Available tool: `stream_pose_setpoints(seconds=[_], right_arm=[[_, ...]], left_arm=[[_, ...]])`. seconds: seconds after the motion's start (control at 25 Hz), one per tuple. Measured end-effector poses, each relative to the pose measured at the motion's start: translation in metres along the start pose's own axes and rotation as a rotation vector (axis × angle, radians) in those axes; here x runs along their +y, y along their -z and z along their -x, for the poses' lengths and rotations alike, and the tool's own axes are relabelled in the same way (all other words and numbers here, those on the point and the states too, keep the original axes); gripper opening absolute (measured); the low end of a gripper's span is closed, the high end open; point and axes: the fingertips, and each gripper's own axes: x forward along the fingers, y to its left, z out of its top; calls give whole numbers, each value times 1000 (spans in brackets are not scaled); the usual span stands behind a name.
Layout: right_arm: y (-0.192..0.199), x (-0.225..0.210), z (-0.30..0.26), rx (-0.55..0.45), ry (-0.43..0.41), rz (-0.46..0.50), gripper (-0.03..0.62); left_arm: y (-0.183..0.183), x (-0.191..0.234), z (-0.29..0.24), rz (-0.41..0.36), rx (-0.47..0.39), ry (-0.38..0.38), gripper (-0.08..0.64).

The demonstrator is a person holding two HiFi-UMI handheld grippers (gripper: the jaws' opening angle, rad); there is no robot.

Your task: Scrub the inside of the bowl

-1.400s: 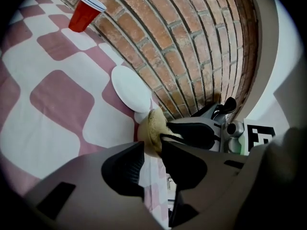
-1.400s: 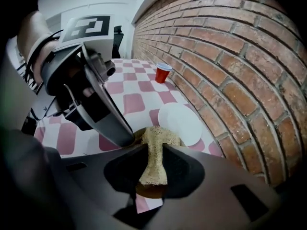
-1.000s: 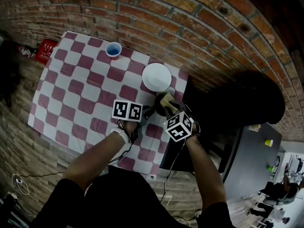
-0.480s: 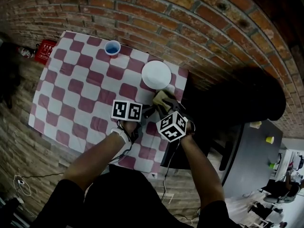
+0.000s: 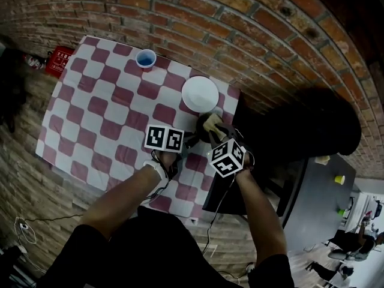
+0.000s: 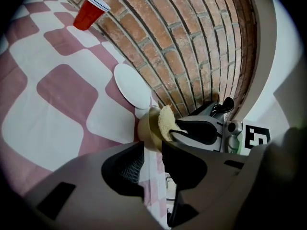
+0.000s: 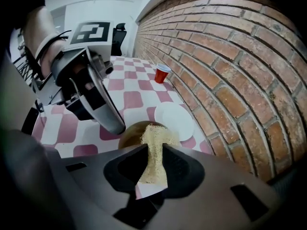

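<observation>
A small brown bowl [image 5: 204, 134] stands near the table's right edge, just below a white plate [image 5: 200, 93]. My left gripper [image 5: 189, 140] is shut on the bowl's rim [image 6: 146, 128], holding it from the left. My right gripper [image 7: 154, 150] is shut on a yellow sponge [image 7: 154, 145], whose free end is pressed down into the bowl [image 7: 130, 131]. In the left gripper view the sponge [image 6: 166, 120] shows inside the bowl, with the right gripper's dark finger [image 6: 204, 128] behind it. The bowl's bottom is hidden by the sponge.
A red cup [image 5: 146, 58] stands at the far side of the checkered tablecloth [image 5: 102, 110], by the brick wall [image 5: 252, 23]. The table's right edge [image 5: 231, 137] lies just beyond the bowl, with a dark drop past it. The plate [image 7: 175, 119] almost touches the bowl.
My right gripper swung a little to the left and back to the right, with the sponge staying in the bowl. The left gripper kept its hold and barely moved.
</observation>
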Motion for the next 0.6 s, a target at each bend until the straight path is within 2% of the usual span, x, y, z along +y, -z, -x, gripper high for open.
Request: stream_pose_setpoints(seconds=[0.24,0.6], right_arm=[[0,21,7,-7,-14,50,103],[-24,26,-5,-58,-32,-39,103]], left_arm=[[-2,1,0,4,-4,2,124],[5,-2,5,2,3,10,124]])
